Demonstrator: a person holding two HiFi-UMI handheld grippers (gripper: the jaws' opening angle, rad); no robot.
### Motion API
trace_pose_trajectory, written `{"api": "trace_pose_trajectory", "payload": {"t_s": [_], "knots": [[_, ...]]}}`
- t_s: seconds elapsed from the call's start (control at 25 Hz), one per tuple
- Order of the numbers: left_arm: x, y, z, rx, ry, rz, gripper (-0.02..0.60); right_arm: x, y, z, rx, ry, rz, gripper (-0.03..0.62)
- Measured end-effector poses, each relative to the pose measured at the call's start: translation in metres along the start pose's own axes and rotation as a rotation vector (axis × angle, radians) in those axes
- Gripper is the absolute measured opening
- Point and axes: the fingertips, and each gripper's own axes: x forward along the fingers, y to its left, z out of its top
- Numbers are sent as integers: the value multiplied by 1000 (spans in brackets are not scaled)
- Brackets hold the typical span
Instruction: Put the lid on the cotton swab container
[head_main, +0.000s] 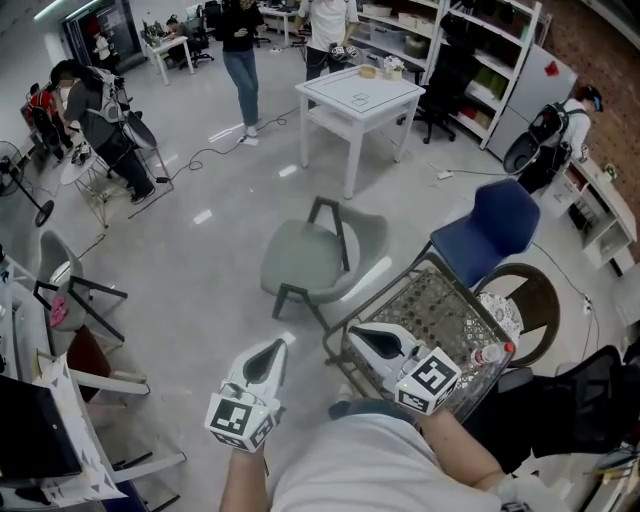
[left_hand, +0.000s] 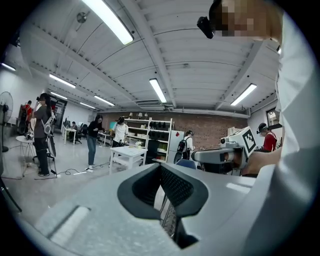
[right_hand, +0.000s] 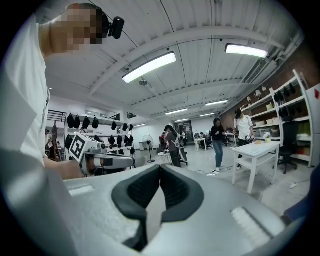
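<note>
The left gripper (head_main: 275, 350) and right gripper (head_main: 358, 335) are both closed and empty, pointing out over the floor. The task looks not yet begun. Neither container nor lid shows in any view, so their look cannot be told. Next comes finding them, perhaps in the wire cart (head_main: 380, 297) beside the right gripper.

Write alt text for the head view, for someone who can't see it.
A person holds two grippers out over a grey floor, left gripper and right gripper both shut and empty. The right one is above a wire cart; a grey chair, blue chair and white table stand beyond.
</note>
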Motion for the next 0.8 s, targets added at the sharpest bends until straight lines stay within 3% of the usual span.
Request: {"api": "trace_pose_trajectory", "payload": {"t_s": [0.8], "knots": [[3, -19, -9, 17, 28, -24, 8, -19, 2, -13, 12, 7, -45, 5]]}}
